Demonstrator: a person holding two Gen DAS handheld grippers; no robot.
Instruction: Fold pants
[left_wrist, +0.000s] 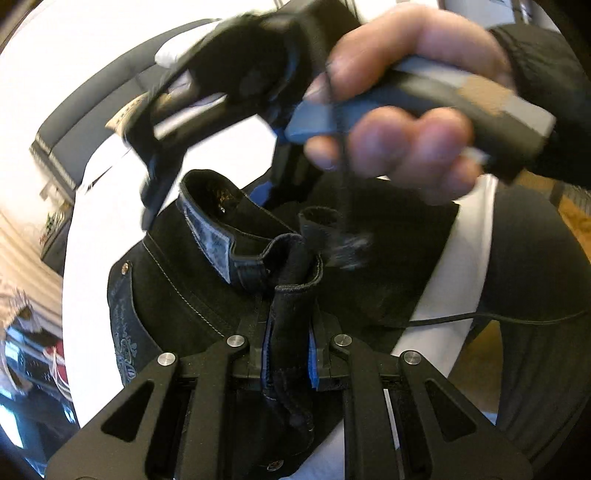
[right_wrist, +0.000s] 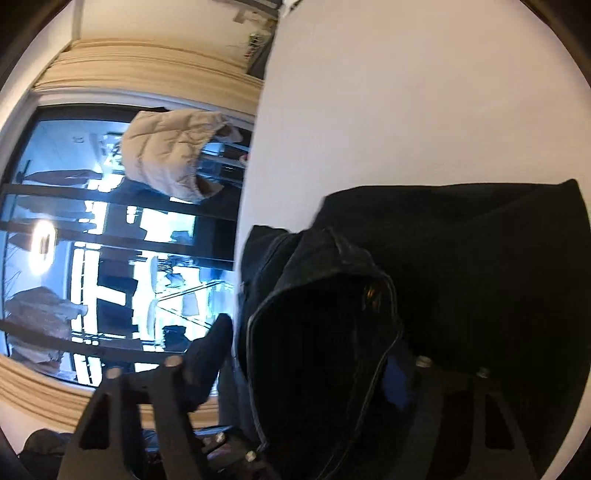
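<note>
The black pants (left_wrist: 229, 280) lie bunched on the white desk (left_wrist: 88, 258), waistband end up toward both tongs. The left tongs (left_wrist: 290, 350) are clenched on a fold of waistband. The right tongs (left_wrist: 218, 177) reach down to the band's far side; in the right wrist view cloth covers their tips (right_wrist: 314, 369), so I cannot tell if they grip. Legs prob. run away from the person.

The pants (left_wrist: 207, 295) are dark matt denim (pale stitching, shiny metal rivets); the left gripper (left_wrist: 290, 354) is matt black plastic with bright metal screws.
</note>
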